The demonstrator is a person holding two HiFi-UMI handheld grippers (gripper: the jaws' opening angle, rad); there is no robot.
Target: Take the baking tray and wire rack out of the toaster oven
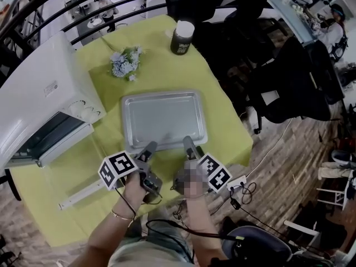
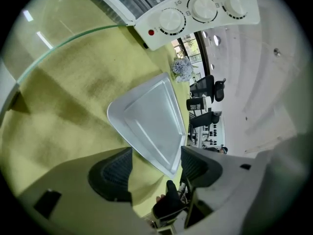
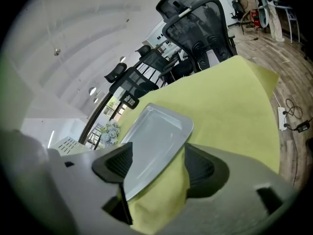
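Head view, left to right: the white toaster oven (image 1: 39,93) stands at the left edge of the tabletop (image 1: 222,93) with its glass door (image 1: 53,141) dropped open. The left hand-held gripper (image 1: 149,148) has its jaws apart astride the near rim of the baking tray (image 1: 164,115), and its pads do not press on it. The tray lies flat on the yellow-green cloth, out of the oven. The right hand-held gripper (image 1: 188,143) is likewise spread wide at the same rim. The wire rack shows nowhere on the cloth, so I judge it is yet to be fetched. To finish this release well, draw both grippers straight back off the rim without nudging the tray, then turn left to the open oven. The oven's label (image 1: 50,88) and the print on the dark jar (image 1: 182,38) are too small to read.
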